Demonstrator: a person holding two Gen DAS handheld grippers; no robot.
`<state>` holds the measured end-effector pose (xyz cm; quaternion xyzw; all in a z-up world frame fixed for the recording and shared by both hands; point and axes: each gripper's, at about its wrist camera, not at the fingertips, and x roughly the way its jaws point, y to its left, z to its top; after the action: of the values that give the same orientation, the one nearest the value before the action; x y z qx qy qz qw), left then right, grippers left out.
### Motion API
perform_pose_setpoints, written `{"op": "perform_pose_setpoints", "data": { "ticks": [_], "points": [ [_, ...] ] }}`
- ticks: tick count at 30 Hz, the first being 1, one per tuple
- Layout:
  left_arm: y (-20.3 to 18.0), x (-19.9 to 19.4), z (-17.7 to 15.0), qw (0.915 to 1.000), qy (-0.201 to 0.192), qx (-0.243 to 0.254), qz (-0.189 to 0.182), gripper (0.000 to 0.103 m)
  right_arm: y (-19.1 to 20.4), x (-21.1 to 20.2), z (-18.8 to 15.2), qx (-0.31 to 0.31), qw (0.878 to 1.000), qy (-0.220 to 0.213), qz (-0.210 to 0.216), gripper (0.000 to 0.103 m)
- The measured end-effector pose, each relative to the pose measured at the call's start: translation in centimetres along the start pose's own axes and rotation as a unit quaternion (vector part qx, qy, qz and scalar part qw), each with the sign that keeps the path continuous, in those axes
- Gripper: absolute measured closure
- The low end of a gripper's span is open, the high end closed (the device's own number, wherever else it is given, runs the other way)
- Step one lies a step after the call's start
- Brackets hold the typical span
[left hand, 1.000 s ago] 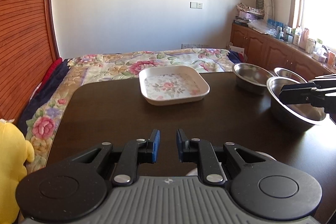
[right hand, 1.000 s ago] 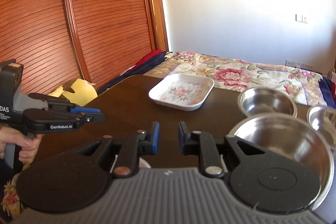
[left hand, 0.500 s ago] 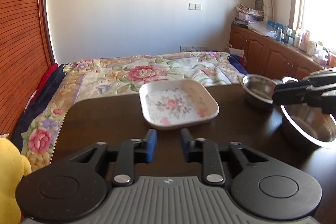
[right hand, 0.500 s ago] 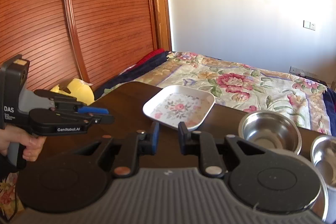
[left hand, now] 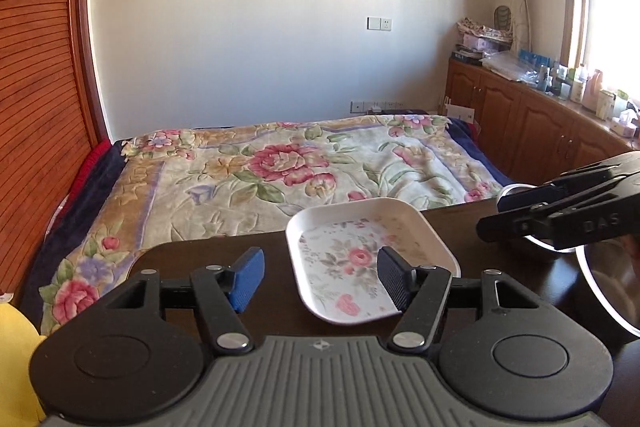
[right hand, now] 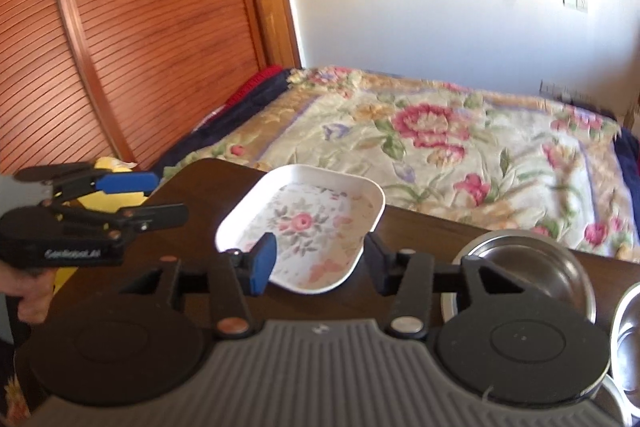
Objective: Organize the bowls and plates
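One square plate (left hand: 370, 259), white with rounded corners and a pink floral print, sits on the dark tabletop (left hand: 208, 259) near its far edge. Left gripper (left hand: 318, 277): jaws wide apart, nothing held, plate's near-left part in front of the gap, right finger overlapping its near edge. Right gripper (right hand: 318, 259): jaws also spread, empty, plate's near edge in view between the fingers. Contact with the plate can't be told in either view.

Steel bowl (right hand: 532, 267) right of the plate, partly hidden by the right gripper's finger; a second steel rim (right hand: 624, 323) cut off at the right edge. Floral bed (left hand: 280, 171) lies right behind the tabletop; yellow plush toy (right hand: 110, 199) off its left side.

Left wrist view only: right gripper coming in from the right, blocking a shiny bowl rim (left hand: 592, 287); cabinets (left hand: 532, 131) under the window. Right wrist view only: left gripper in a hand (right hand: 28, 291), slatted wooden door (right hand: 140, 27); some motion blur.
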<state>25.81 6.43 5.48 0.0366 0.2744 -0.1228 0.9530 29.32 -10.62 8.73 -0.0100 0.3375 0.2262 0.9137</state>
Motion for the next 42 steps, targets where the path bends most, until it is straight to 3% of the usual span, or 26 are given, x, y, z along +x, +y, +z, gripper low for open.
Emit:
{"op": "perform_pose_setpoints", "data": {
  "ticks": [3,5,15,17,19,21,26,31,36,38,42],
  "points": [
    [0.8,1.4,-0.1,0.9999,0.008,-0.009,-0.002,0.038,-0.5,1.7,0.3,0.01,1.0,0.016,-0.01,0.054],
    [1.2,2.6,-0.3,0.9997,0.018,-0.014,-0.004,0.045,-0.9,2.7,0.3,0.018,0.999,0.025,-0.016,0.054],
    [2.3,6.6,-1.2,0.998,0.053,-0.032,-0.013,0.061,-2.5,6.7,0.8,0.034,0.996,0.076,-0.022,0.054],
    [2.3,7.4,-1.2,0.9977,0.059,-0.032,-0.007,0.063,-2.7,7.1,0.8,0.035,0.996,0.079,-0.024,0.058],
    [2.4,8.0,-1.2,0.9971,0.065,-0.038,-0.006,0.067,-2.9,7.5,1.0,0.042,0.995,0.082,-0.032,0.069],
    [2.6,8.6,-1.3,0.9966,0.069,-0.043,-0.01,0.07,-2.8,8.0,1.2,0.039,0.995,0.088,-0.033,0.07],
    [2.7,9.4,-1.4,0.9955,0.078,-0.051,-0.017,0.079,-2.8,8.5,1.9,0.029,0.994,0.096,-0.045,0.074],
    [2.3,9.5,-1.3,0.9959,0.078,-0.042,-0.017,0.082,-3.1,9.0,2.5,0.025,0.993,0.102,-0.05,0.075],
    [2.2,9.4,-1.2,0.9961,0.081,-0.032,-0.018,0.084,-3.1,9.4,2.3,0.015,0.992,0.114,-0.044,0.083],
    [2.2,9.5,-1.2,0.996,0.081,-0.03,-0.021,0.09,-3.0,9.5,2.3,0.011,0.992,0.118,-0.041,0.083],
    [1.7,9.2,-1.2,0.996,0.085,-0.022,-0.013,0.09,-2.4,10.1,2.0,0.001,0.989,0.143,-0.022,0.083]
  ]
}}
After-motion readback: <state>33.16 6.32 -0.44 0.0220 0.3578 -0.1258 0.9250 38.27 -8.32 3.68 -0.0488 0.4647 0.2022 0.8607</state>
